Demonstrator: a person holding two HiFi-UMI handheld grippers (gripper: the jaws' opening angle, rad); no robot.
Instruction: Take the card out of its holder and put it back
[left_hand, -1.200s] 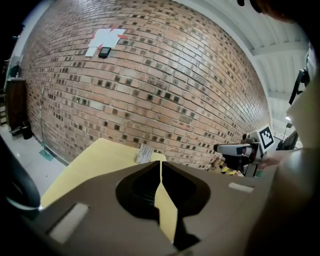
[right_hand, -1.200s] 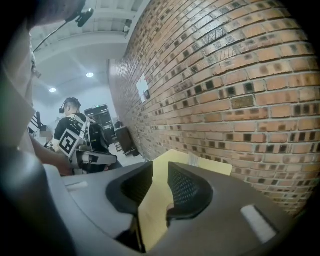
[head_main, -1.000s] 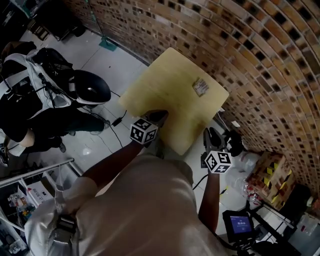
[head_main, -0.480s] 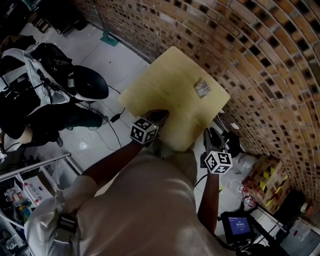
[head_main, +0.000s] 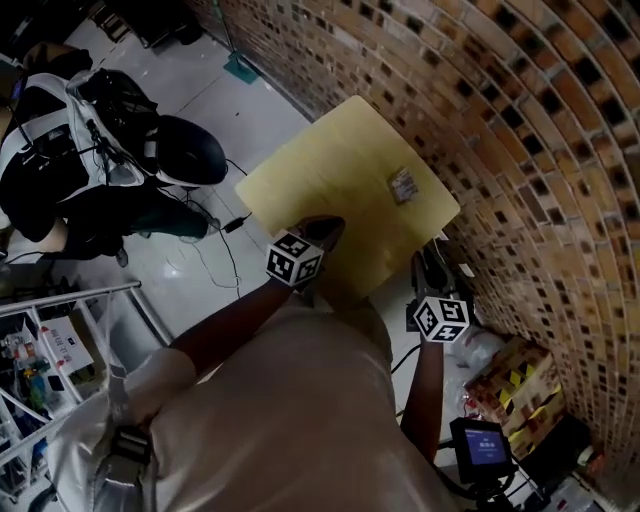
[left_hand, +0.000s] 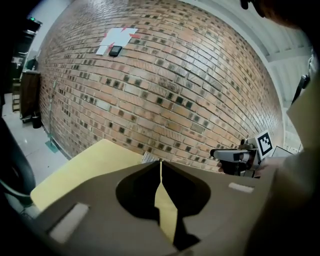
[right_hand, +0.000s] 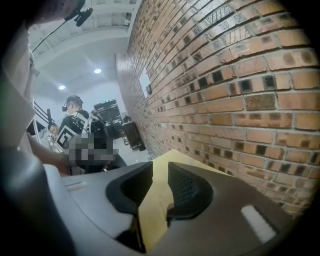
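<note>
**Both grippers empty at the table's near edge, card holder untouched**

The yellow table (head_main: 330, 170) stands with its far side against the brick wall (head_main: 520, 120). The card holder (head_main: 403, 184) lies flat on it, a small pale patch near the table's wall-side edge. It is too small to tell the card from the sleeve. In the left gripper view the holder (left_hand: 150, 158) shows just past the jaw tips, further along the tabletop and well clear of them.

The left gripper (head_main: 320, 232) reaches over the table's near edge. Its jaws (left_hand: 160, 167) are drawn together to a thin slit. Only the yellow tabletop shows through the slit, and nothing is caught in it.

The right gripper (head_main: 428, 262) hangs beside the table's near right corner, off the tabletop. Its jaws (right_hand: 160, 175) stand about half apart. The table surface is visible in the gap and nothing is held there.

Compared with a second ago, little has changed around the table. The holder lies at the same spot on it. The left gripper still sits at the near edge and the right one still beside the corner, both well apart from the holder. The right jaws are no wider or narrower than before. What has shifted is the head view itself. The table now sits a little lower in it, and the seated person (head_main: 60, 190) on the floor beyond the table's left side has slid upward.
</note>
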